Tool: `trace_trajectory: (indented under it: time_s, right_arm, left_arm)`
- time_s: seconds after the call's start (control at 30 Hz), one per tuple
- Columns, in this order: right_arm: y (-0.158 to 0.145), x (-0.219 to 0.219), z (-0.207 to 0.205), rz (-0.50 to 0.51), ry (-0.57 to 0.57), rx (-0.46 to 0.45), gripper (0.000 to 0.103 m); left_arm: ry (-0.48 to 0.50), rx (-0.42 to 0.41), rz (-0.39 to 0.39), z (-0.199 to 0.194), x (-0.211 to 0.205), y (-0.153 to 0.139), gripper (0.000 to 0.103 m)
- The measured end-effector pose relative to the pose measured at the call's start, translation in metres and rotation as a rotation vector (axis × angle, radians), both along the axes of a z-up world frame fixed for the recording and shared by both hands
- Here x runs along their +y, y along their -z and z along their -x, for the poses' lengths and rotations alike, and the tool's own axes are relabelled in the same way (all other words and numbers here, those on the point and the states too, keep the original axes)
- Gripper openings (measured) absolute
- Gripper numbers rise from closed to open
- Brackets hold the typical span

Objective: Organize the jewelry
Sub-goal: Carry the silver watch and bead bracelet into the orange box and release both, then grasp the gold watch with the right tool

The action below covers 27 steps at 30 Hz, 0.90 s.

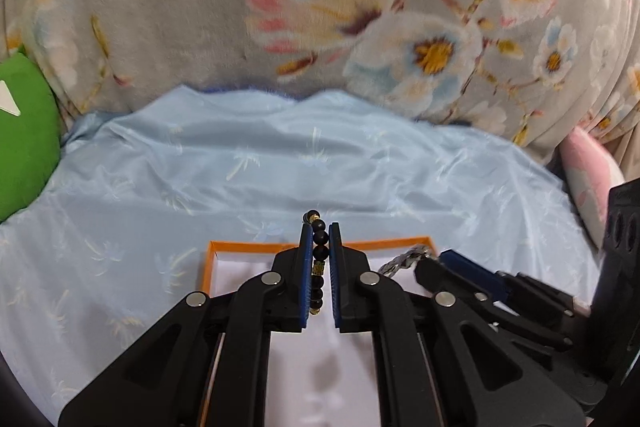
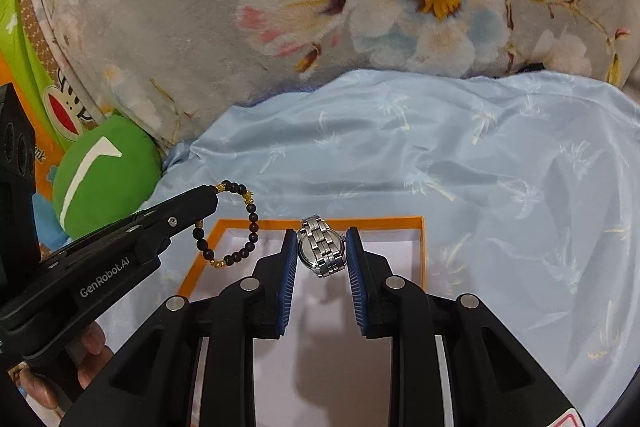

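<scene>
left gripper (image 1: 320,239): fingers clamped on black bead bracelet with gold spacers (image 1: 319,259), held on edge above the box; most of the loop hangs free (image 2: 234,223)
right gripper (image 2: 322,247): fingers pinching silver metal link-band wristwatch (image 2: 322,247), also over the box
box: orange-rimmed shallow cardboard box, white inside (image 2: 360,219), on pale blue satin bedsheet (image 1: 280,155)
background: grey floral fleece blanket (image 1: 200,7), green plush cushion (image 2: 104,171) at left
</scene>
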State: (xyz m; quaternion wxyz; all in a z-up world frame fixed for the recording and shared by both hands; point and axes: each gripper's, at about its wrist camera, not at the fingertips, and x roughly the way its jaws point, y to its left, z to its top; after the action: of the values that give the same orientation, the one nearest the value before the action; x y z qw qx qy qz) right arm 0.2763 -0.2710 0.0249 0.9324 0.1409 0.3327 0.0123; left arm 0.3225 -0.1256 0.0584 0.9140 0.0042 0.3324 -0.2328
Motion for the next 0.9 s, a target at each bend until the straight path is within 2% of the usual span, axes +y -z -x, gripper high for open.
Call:
trace_trajectory:
  time_s: [0.1,0.17,0.2,0.23,0.27,0.3,0.37,0.47,0.57,0.73,0.9]
  right_arm:
    - [0.006,-0.002,-0.001,-0.001,0.007,0.037,0.024]
    - [0.005,0.001,0.0,0.05,0.022,0.05,0.024]
    - [0.006,0.002,-0.001,0.069,0.022,0.064,0.025]
    - [0.007,0.004,-0.001,0.084,0.021,0.079,0.025]
    - [0.009,0.007,0.0,0.096,0.021,0.087,0.025]
    - [0.009,0.007,0.0,0.109,0.023,0.089,0.025]
    - [0.008,0.01,0.004,0.136,0.037,0.076,0.025]
    - [0.002,0.011,0.014,0.126,0.04,0.048,0.025]
    - [-0.007,0.014,0.036,0.133,0.039,0.021,0.025]
    - [-0.014,0.02,0.091,0.155,0.02,0.004,0.025]
    - [-0.005,0.03,0.152,0.16,0.017,0.019,0.026]
  left_arm:
    - [-0.022,0.018,-0.05,-0.007,-0.002,0.018,0.008]
    - [-0.031,0.032,-0.059,-0.007,0.001,0.022,0.013]
    - [-0.033,0.042,-0.047,-0.007,0.003,0.021,0.028]
    - [-0.041,0.042,-0.036,-0.006,0.005,0.02,0.039]
    - [-0.058,0.027,-0.029,-0.003,0.008,0.018,0.057]
    - [-0.075,0.007,-0.028,0.0,0.01,0.016,0.065]
    - [-0.094,-0.011,-0.043,0.003,0.013,0.013,0.065]
    - [-0.125,-0.015,-0.035,0.007,0.023,0.007,0.065]
    - [-0.169,-0.035,-0.062,0.018,0.038,0.001,0.065]
    - [-0.216,-0.055,-0.114,0.06,0.072,-0.002,0.065]
    - [-0.242,-0.024,-0.134,0.115,0.107,0.009,0.065]
